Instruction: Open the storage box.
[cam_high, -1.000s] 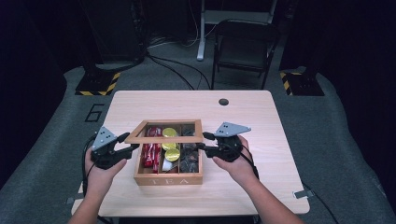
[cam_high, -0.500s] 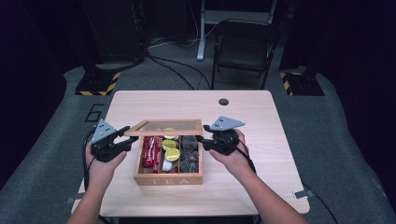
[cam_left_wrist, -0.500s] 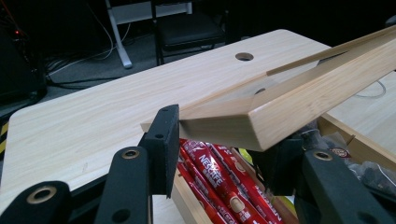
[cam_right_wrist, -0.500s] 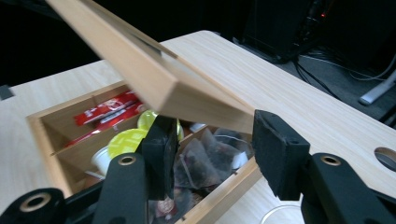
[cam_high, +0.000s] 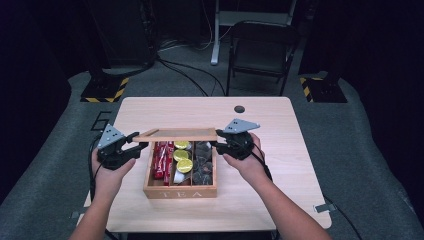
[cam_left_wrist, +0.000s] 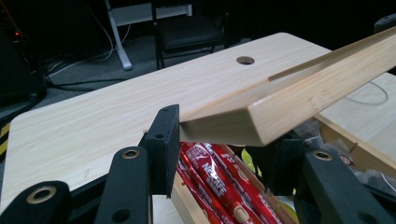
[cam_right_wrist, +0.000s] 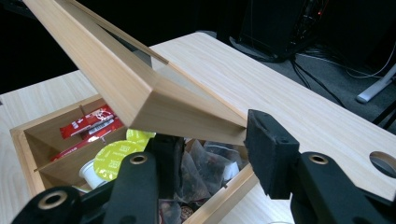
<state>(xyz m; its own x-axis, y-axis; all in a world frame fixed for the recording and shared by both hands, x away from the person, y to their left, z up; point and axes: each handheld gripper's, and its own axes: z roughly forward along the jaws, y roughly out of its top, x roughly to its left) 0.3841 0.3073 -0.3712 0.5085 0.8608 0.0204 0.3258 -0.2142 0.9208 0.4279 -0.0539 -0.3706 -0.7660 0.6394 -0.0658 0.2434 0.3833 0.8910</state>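
Note:
A wooden tea box (cam_high: 180, 191) marked TEA stands at the table's front middle. Its hinged lid (cam_high: 175, 134) is tilted up over the back, and the high view shows it nearly edge-on. My left gripper (cam_high: 140, 140) is shut on the lid's left front corner (cam_left_wrist: 317, 88); its jaws have just been closing. My right gripper (cam_high: 218, 145) grips the right front corner (cam_right_wrist: 116, 79), its jaws also just closing. Inside the box lie red sachets (cam_high: 161, 159), yellow-topped capsules (cam_high: 182, 156) and dark tea bags (cam_high: 202, 162).
The light wooden table (cam_high: 280, 190) has a round cable hole (cam_high: 239, 108) near its back edge. A black folding chair (cam_high: 260, 55) stands behind the table, with cables on the grey floor. Both forearms come in from the front edge.
The lid has swung up from a low tilt to a steeper one. Both grippers rose and moved back with it, still at its front corners.

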